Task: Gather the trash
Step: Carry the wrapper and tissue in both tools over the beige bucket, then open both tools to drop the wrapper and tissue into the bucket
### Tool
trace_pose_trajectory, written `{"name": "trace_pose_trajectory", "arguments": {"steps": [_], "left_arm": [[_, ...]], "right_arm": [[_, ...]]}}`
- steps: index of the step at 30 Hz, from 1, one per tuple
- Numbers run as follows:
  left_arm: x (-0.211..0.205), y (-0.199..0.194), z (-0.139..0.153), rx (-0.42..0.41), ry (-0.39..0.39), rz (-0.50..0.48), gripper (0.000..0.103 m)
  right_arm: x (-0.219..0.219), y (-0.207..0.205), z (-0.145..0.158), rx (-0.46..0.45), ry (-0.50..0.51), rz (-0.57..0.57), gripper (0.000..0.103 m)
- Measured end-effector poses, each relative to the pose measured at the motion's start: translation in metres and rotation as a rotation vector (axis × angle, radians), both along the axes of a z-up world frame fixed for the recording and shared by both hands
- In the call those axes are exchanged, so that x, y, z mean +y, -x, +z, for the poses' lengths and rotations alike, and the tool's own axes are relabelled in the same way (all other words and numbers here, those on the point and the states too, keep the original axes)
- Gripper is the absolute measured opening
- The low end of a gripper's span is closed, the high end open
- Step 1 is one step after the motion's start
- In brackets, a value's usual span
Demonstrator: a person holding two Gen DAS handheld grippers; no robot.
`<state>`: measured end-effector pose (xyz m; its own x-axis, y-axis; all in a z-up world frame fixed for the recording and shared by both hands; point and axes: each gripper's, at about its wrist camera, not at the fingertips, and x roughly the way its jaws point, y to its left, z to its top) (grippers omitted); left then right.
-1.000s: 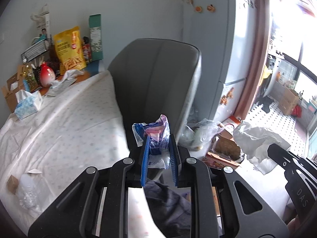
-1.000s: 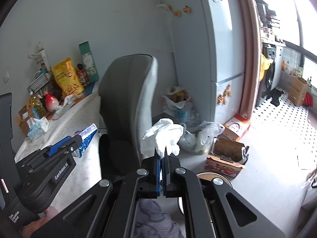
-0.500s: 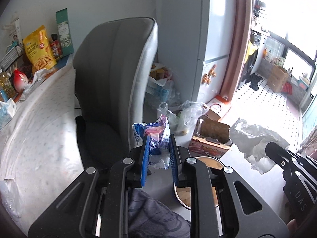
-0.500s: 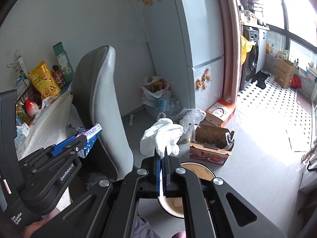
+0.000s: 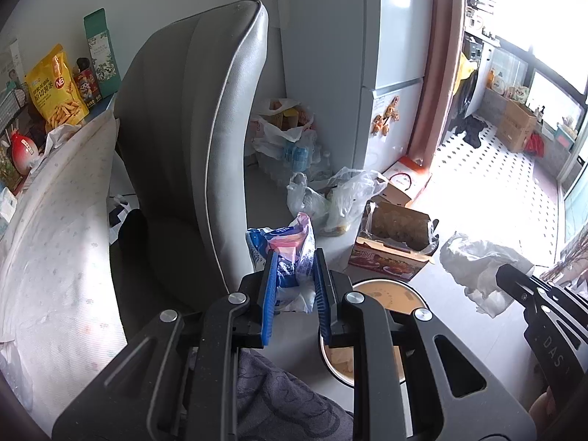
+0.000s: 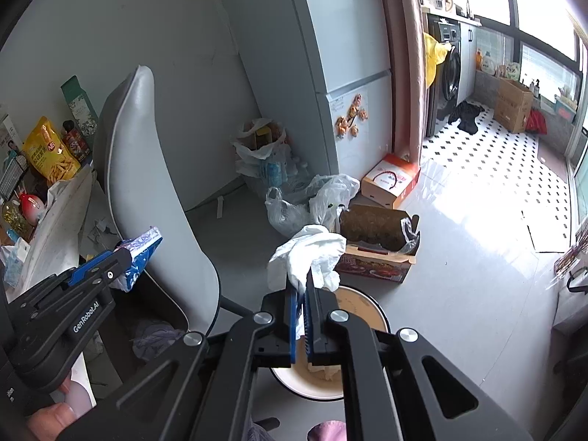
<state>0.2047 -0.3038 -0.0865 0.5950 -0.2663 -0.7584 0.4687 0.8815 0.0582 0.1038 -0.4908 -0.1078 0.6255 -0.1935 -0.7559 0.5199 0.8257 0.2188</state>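
My left gripper (image 5: 293, 257) is shut on a blue, pink and white plastic wrapper (image 5: 284, 248), held in the air beside the grey chair back. It also shows at the left of the right wrist view (image 6: 137, 253). My right gripper (image 6: 299, 279) is shut on a crumpled white tissue (image 6: 310, 251), seen at the right of the left wrist view (image 5: 477, 262). Both hang above a round white bin (image 6: 371, 310) on the floor with paper inside; its rim shows in the left wrist view (image 5: 408, 290).
A grey chair (image 5: 198, 139) stands left of the bin, next to a table with a patterned cloth (image 5: 55, 228). Plastic bags (image 6: 312, 198), an open cardboard box (image 6: 378, 242) and a white-orange box (image 6: 391, 180) lie on the floor by the fridge (image 6: 330, 55).
Both grippers have swung right, away from the table and down toward the floor; the round bin has come into view beneath them. Both still hold their trash.
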Motion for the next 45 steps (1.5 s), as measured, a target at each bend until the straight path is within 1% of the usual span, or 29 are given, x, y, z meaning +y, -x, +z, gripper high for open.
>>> {"name": "trace_pose_trajectory", "arguments": {"steps": [1, 2, 3, 4, 10, 15, 23, 25, 27, 28, 29, 30, 31, 32, 34, 36, 38, 41, 45], "left_arm": [[-0.001, 0.000, -0.001, 0.002, -0.003, 0.001, 0.020], [-0.002, 0.000, -0.002, 0.003, -0.005, 0.002, 0.020], [-0.002, 0.000, -0.002, 0.003, -0.007, 0.002, 0.020], [-0.003, 0.001, -0.003, 0.003, -0.008, 0.001, 0.020], [-0.008, -0.001, -0.002, 0.005, -0.014, -0.007, 0.020], [-0.020, 0.007, -0.004, 0.013, -0.012, -0.042, 0.020], [-0.058, 0.032, -0.011, 0.046, -0.005, -0.153, 0.020], [-0.068, 0.037, -0.013, 0.067, -0.008, -0.188, 0.020], [-0.078, 0.042, -0.015, 0.093, -0.007, -0.230, 0.025], [-0.082, 0.045, -0.015, 0.093, -0.013, -0.246, 0.029], [-0.085, 0.048, -0.015, 0.089, -0.017, -0.257, 0.040], [-0.087, 0.050, -0.015, 0.084, -0.024, -0.264, 0.048], [-0.088, 0.052, -0.014, 0.076, -0.027, -0.269, 0.064], [-0.087, 0.053, -0.012, 0.070, -0.025, -0.270, 0.073], [-0.082, 0.049, -0.010, 0.067, -0.022, -0.247, 0.073], [-0.076, 0.043, -0.010, 0.080, -0.015, -0.229, 0.075], [-0.069, 0.038, -0.007, 0.076, -0.015, -0.197, 0.080], [-0.056, 0.033, 0.001, 0.053, -0.016, -0.154, 0.086], [-0.029, 0.024, 0.014, 0.032, -0.002, -0.094, 0.092]], "right_arm": [[-0.001, -0.001, -0.002, 0.005, -0.006, -0.001, 0.011], [-0.001, -0.001, -0.003, 0.005, -0.012, 0.002, 0.021], [-0.002, 0.000, -0.004, 0.001, -0.008, -0.004, 0.041], [-0.003, 0.003, -0.004, -0.002, 0.003, -0.010, 0.046], [-0.008, 0.008, -0.008, -0.004, -0.002, -0.027, 0.045], [-0.014, 0.024, 0.000, -0.013, 0.011, -0.068, 0.045], [-0.035, 0.063, 0.002, -0.010, 0.027, -0.168, 0.046], [-0.041, 0.071, 0.002, -0.005, 0.027, -0.189, 0.046], [-0.046, 0.076, 0.003, -0.004, 0.030, -0.204, 0.046], [-0.050, 0.079, 0.004, -0.006, 0.032, -0.212, 0.046], [-0.052, 0.081, 0.004, -0.009, 0.032, -0.217, 0.046], [-0.054, 0.082, 0.005, -0.012, 0.032, -0.222, 0.046], [-0.056, 0.083, 0.006, -0.016, 0.032, -0.225, 0.046], [-0.056, 0.083, 0.007, -0.019, 0.031, -0.224, 0.046], [-0.055, 0.082, 0.007, -0.024, 0.029, -0.220, 0.046], [-0.054, 0.078, 0.006, -0.026, 0.024, -0.211, 0.046], [-0.050, 0.074, 0.007, -0.029, 0.023, -0.198, 0.046], [-0.045, 0.069, 0.010, -0.037, 0.022, -0.185, 0.049], [-0.030, 0.059, 0.015, -0.052, 0.026, -0.154, 0.057]]}}
